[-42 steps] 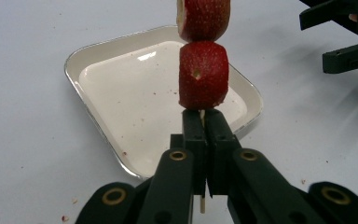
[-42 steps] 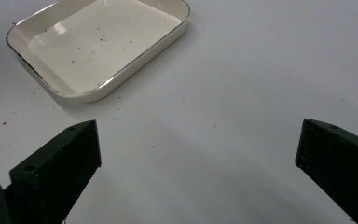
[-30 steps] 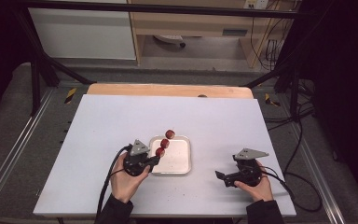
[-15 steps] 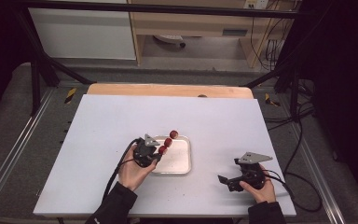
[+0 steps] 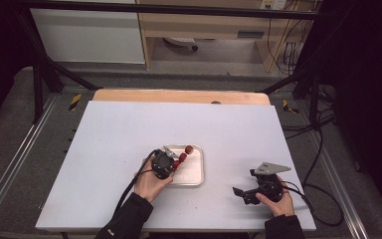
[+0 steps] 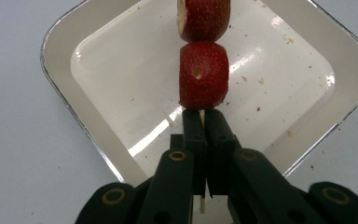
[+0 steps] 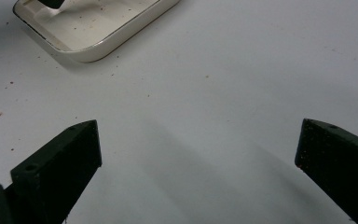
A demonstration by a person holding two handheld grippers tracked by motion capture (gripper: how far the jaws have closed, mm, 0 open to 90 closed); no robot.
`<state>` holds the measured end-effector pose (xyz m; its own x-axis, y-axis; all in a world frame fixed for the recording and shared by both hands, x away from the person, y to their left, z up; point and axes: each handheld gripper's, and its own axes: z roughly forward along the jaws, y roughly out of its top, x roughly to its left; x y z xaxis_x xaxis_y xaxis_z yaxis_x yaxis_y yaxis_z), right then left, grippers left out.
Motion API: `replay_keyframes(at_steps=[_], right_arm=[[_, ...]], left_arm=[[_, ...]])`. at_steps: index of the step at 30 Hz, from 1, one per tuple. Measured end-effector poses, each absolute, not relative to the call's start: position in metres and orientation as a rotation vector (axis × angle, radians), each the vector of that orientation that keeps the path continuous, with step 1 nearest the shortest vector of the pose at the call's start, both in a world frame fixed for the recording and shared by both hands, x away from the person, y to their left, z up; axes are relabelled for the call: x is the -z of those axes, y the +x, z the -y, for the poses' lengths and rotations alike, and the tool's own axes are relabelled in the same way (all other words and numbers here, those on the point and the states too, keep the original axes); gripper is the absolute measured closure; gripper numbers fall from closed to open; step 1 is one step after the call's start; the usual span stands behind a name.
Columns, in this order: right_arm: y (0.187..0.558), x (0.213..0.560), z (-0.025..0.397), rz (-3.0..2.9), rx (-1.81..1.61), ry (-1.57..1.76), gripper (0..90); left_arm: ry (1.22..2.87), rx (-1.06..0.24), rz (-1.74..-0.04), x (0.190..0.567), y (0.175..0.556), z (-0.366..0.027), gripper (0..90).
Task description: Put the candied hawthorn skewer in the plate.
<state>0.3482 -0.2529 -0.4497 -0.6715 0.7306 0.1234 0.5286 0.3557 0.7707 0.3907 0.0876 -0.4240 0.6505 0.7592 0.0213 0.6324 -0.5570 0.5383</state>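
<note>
White table top is lying under everything we are doing. We are holding the left gripper over the near left part of the white tray, and its jaws are squeezing tight on a thin wooden stick. Two red strawberry pieces are sitting on the stick, hanging just above the tray. We are resting the right gripper near the right side of the table, well apart from the tray, with its jaws wide apart and gripping nothing
</note>
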Motion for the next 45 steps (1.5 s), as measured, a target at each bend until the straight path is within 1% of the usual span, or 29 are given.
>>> replay_keyframes(at_steps=[11,14,18,22,25,32,33,36,39,45], right_arm=[[0.348,0.450,0.253,-2.375,-1.203,1.128,1.0],[0.349,0.451,0.252,-2.374,-1.197,1.128,1.0],[0.348,0.451,0.252,-2.374,-1.196,1.130,1.0],[0.348,0.450,0.253,-2.374,-1.192,1.131,0.9],[0.348,0.450,0.253,-2.374,-1.193,1.133,0.8],[0.348,0.449,0.254,-2.367,-1.200,1.140,0.7],[0.348,0.449,0.254,-2.366,-1.201,1.140,0.8],[0.348,0.449,0.254,-2.365,-1.202,1.144,0.8],[0.348,0.449,0.253,-2.366,-1.199,1.147,0.7],[0.348,0.450,0.253,-2.367,-1.196,1.148,0.7]], left_arm=[[2.409,-0.371,-1.086,0.428,0.392,-0.086,87.8],[2.408,-0.371,-1.077,0.426,0.392,-0.089,84.1],[2.374,-0.362,-1.041,0.420,0.389,-0.095,75.4],[2.343,-0.338,-1.009,0.413,0.385,-0.105,60.2],[2.317,-0.311,-0.978,0.408,0.382,-0.116,50.5],[2.276,-0.253,-0.875,0.408,0.370,-0.151,29.5],[2.272,-0.253,-0.869,0.409,0.369,-0.156,25.6],[2.253,-0.253,-0.874,0.414,0.365,-0.175,18.0],[2.226,-0.260,-0.900,0.418,0.361,-0.193,12.8],[2.166,-0.320,-0.965,0.426,0.351,-0.225,9.6]])
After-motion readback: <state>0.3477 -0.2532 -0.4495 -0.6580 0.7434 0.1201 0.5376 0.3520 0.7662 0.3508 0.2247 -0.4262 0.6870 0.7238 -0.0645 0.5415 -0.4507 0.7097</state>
